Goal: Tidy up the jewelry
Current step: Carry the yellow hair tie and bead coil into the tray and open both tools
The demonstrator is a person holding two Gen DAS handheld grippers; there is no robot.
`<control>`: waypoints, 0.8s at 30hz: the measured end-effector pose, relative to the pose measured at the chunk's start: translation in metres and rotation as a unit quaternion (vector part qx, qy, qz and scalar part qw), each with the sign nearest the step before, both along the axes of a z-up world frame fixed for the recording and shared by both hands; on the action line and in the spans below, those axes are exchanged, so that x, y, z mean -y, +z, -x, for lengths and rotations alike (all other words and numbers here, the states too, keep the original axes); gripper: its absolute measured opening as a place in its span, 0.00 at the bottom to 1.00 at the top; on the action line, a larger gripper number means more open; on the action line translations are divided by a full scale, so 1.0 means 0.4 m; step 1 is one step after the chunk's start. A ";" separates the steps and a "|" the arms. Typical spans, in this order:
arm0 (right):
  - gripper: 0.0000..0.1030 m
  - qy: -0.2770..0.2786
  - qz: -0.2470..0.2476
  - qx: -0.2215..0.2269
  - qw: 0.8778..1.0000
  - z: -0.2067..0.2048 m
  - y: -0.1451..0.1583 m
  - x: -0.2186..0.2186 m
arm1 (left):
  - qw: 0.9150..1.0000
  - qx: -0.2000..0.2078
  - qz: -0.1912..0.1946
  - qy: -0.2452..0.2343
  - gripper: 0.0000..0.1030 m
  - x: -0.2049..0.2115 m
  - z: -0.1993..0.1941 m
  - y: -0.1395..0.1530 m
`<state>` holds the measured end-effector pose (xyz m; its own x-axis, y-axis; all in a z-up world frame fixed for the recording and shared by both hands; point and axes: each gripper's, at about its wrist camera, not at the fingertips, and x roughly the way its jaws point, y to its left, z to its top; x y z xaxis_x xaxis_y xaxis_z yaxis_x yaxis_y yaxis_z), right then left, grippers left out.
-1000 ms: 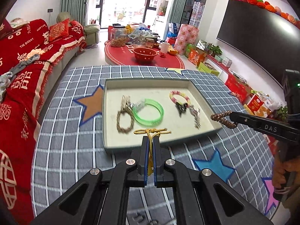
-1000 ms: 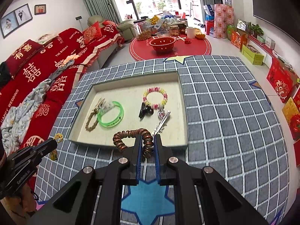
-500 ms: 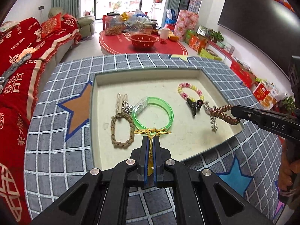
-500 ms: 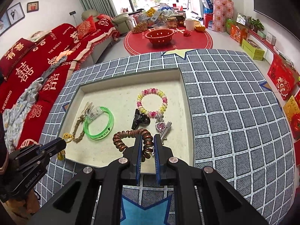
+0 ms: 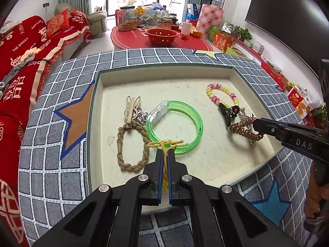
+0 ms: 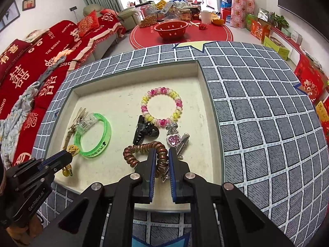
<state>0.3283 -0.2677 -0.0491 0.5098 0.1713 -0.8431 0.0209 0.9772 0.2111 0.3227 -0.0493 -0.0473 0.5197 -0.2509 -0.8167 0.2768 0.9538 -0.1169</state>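
Note:
A shallow cream tray [image 5: 96, 123] [image 6: 207, 94] sits on the grid-patterned table. My left gripper [image 5: 163, 154] is shut on a yellow knotted cord [image 5: 165, 144] [image 6: 72, 150], held over the tray's near left part, just above the green bangle [image 5: 176, 127] [image 6: 96, 135]. My right gripper [image 6: 161, 154] [image 5: 257, 125] is shut on a brown coil hair tie [image 6: 141, 150] [image 5: 242, 130], low over the tray's near right part. In the tray lie a braided tan bracelet [image 5: 131, 146], a beige clip [image 5: 131, 109], a pink-yellow bead bracelet [image 6: 160, 107] [image 5: 222, 93], a black claw clip [image 6: 144, 130] and a heart hairpin [image 6: 174, 140].
The grey grid tablecloth [image 6: 257, 113] with star patches covers the table around the tray. A red sofa [image 5: 18, 61] stands to the left. Beyond the table is a red round table with a red colander [image 6: 170, 28] and jars. A hand [image 5: 314, 201] holds the right gripper's handle.
Both grippers have come forward and down over the tray, each still holding its piece. The tray and its jewelry now look larger and closer.

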 end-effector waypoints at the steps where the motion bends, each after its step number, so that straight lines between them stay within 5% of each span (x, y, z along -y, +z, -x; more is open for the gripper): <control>1: 0.13 -0.004 0.000 -0.001 1.000 -0.005 -0.006 0.003 | 1.000 0.001 -0.002 0.002 0.16 0.001 -0.003 -0.002; 24: 0.15 -0.002 0.015 -0.006 1.000 -0.016 -0.023 -0.007 | 0.997 0.037 -0.064 0.018 0.17 0.038 0.000 -0.005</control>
<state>0.3346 -0.2648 -0.0584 0.5010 0.1432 -0.8535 0.0274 0.9831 0.1811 0.3229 -0.0644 -0.0493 0.5867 -0.1273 -0.7997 0.2459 0.9689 0.0261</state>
